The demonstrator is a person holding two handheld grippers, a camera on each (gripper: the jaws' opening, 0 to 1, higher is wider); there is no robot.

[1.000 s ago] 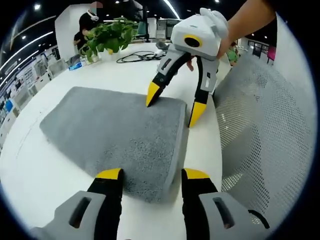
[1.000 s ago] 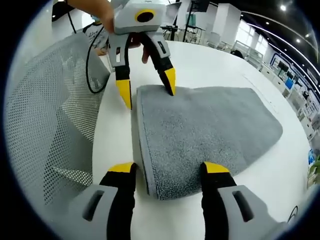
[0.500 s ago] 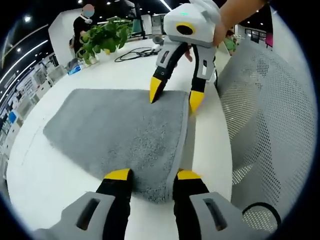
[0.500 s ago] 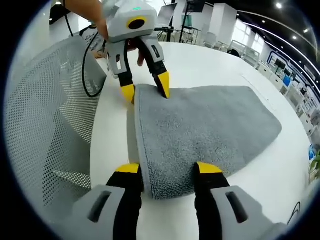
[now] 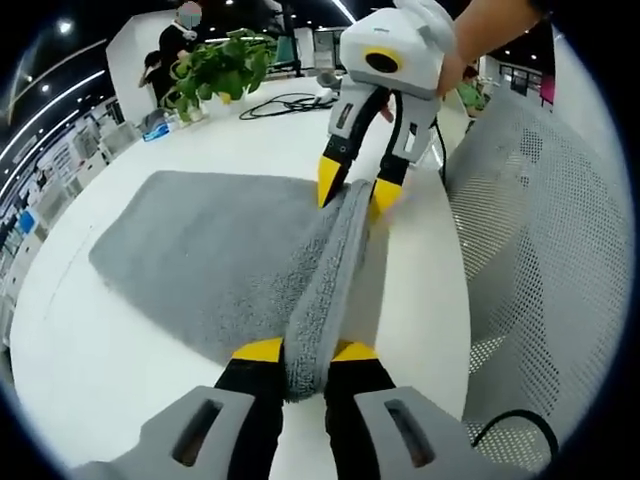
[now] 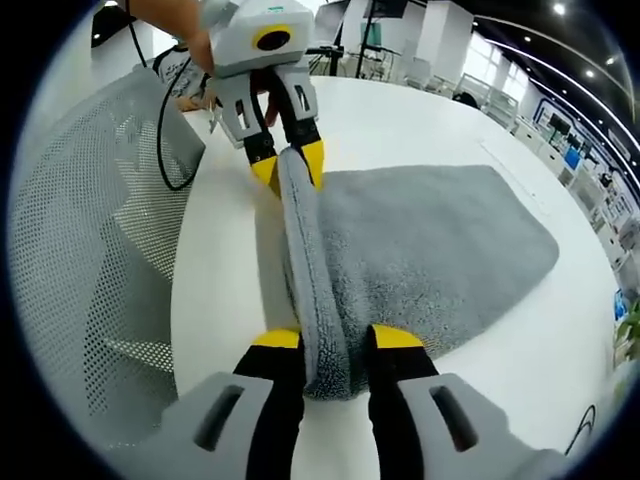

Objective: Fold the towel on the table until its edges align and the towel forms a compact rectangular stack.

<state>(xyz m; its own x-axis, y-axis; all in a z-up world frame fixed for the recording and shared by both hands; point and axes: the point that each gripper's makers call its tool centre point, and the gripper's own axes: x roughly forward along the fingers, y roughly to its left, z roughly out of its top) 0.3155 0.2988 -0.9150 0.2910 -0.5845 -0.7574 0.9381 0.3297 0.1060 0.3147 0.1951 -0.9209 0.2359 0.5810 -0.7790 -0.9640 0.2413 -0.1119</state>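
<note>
Grey terry cloth covers the white table (image 5: 90, 350): the towel (image 5: 210, 250) lies flat across the left of the left gripper view, and its near edge is pinched up into a ridge that runs between the two grippers. In that view the left gripper (image 5: 303, 352) has its yellow-tipped jaws clenched on the near end of the ridge, while the right gripper (image 5: 353, 188), held by a hand (image 5: 478, 40), is clamped on the far end. Beyond the towel stand a potted plant (image 5: 222, 68) and a black cable (image 5: 285, 103); a person (image 5: 175, 55) stands at the back. A mesh chair back (image 5: 540, 260) rises just beside the table edge on the right.

In the right gripper view the mesh chair back (image 6: 90, 260) is on the left, then bare table (image 6: 215, 290), then the raised ridge of the towel (image 6: 440, 245). The right gripper (image 6: 335, 342) grips its near end, the left gripper (image 6: 289, 160) its far end.
</note>
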